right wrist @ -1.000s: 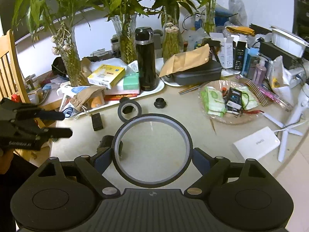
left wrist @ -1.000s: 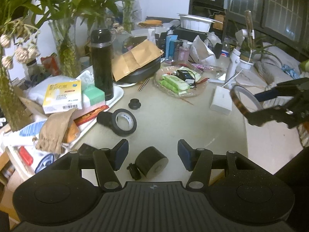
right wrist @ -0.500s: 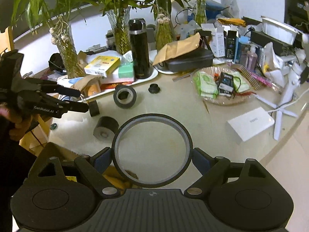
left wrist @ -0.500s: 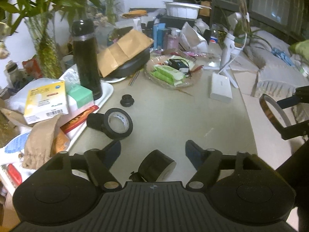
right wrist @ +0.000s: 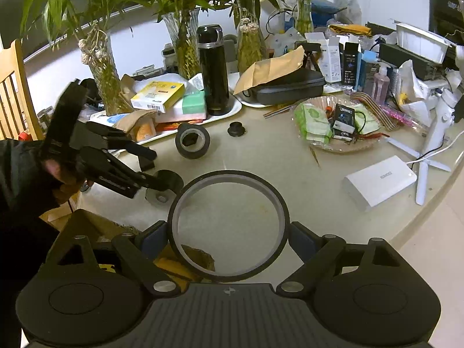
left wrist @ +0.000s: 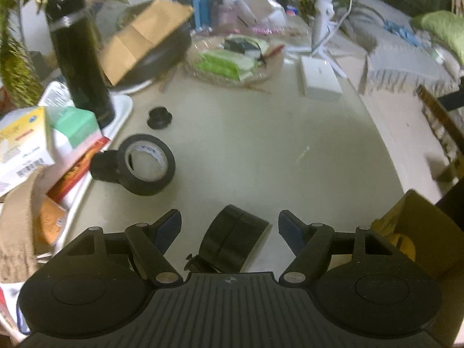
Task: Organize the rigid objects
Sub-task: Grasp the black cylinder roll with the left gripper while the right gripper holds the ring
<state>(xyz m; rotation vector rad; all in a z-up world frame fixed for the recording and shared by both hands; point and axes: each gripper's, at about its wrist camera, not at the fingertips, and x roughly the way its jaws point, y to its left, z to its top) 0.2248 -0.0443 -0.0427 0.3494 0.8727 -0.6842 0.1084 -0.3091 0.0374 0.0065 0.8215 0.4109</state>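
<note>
Both tools are matte black plastic. The left gripper [left wrist: 229, 227] has blue-padded fingers [left wrist: 169, 226] on linkage arms with silver pivot screws, a ribbed centre plate bearing a small round emblem, and two round domed housings. The right gripper [right wrist: 228, 239] matches it. A black sleeve [right wrist: 20, 174] covers the person's left arm.

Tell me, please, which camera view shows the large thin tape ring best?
The right wrist view: the large thin tape ring fills the centre, its whole circle visible, gripped between the right gripper jaws. The left wrist view shows only a blurred brown arc of it at the right edge.
</note>
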